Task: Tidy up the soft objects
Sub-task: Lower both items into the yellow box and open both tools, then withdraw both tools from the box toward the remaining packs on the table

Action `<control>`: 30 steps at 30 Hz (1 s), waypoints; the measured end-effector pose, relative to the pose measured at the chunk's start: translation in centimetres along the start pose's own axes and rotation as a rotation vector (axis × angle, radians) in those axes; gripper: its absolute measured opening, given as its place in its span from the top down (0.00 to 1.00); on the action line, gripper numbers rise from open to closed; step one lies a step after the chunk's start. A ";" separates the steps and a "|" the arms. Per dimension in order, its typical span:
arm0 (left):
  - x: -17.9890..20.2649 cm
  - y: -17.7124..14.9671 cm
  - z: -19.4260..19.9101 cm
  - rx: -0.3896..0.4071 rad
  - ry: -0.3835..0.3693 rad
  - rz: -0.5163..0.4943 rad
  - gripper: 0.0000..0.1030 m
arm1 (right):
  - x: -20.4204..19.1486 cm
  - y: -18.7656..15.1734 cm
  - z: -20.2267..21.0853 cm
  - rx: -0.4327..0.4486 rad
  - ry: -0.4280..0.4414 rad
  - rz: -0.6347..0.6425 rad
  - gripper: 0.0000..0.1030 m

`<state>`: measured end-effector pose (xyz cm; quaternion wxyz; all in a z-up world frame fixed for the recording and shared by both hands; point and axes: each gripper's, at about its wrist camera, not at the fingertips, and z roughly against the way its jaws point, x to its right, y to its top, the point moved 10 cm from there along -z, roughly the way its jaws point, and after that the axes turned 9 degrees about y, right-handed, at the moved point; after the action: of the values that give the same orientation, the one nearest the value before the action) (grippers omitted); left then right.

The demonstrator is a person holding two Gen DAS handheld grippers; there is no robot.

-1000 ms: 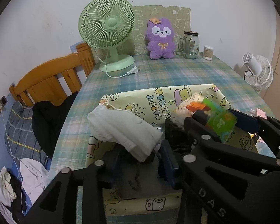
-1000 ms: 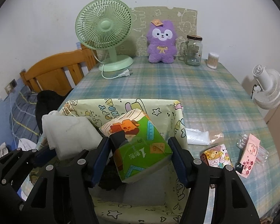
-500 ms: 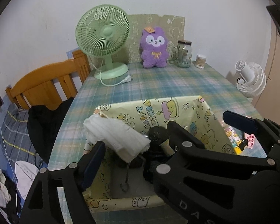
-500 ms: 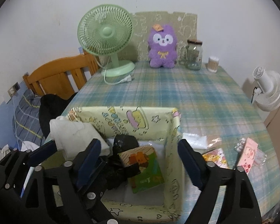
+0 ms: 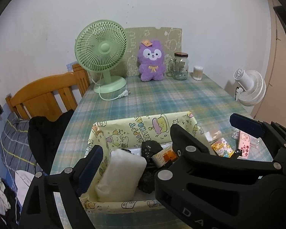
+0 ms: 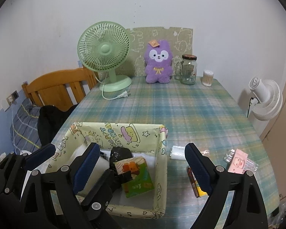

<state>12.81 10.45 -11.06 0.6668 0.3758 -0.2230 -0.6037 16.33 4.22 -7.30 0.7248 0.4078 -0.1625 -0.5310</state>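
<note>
A yellow cartoon-print box (image 5: 146,127) (image 6: 162,152) sits near the table's front edge. Inside it lie a white folded cloth (image 5: 122,173), a black soft lump (image 6: 121,154) and a green and orange tissue pack (image 6: 135,175). My left gripper (image 5: 133,154) hangs open above the box, empty, with the white cloth below its jaws. My right gripper (image 6: 141,169) is open and empty above the box's right side, over the tissue pack. A purple plush toy (image 6: 158,63) sits upright at the table's back.
A green fan (image 6: 104,55), a glass jar (image 6: 188,70) and a cotton swab tub (image 6: 207,77) stand along the back. Small packets (image 6: 238,162) and a clear bag (image 6: 177,152) lie right of the box. A wooden bed frame (image 6: 57,87) is left, a white fan (image 6: 267,99) right.
The left gripper opened and let the white cloth drop into the box. The right gripper released the tissue pack into the box. Both lifted back.
</note>
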 end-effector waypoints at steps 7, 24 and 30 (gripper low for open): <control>0.9 0.8 1.1 0.029 -0.010 -0.007 0.09 | 0.8 0.6 1.7 0.029 -0.020 -0.003 0.06; 4.4 2.6 3.9 0.101 -0.039 -0.020 0.09 | 3.9 1.7 5.7 0.087 -0.064 -0.011 0.06; 5.7 3.1 5.0 0.126 -0.038 -0.024 0.09 | 5.4 2.0 7.4 0.115 -0.087 -0.020 0.05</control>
<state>11.99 3.68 -6.47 0.6301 0.4083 -0.2686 -0.6034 14.75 -3.53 -2.32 0.6872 0.4269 -0.2197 -0.5453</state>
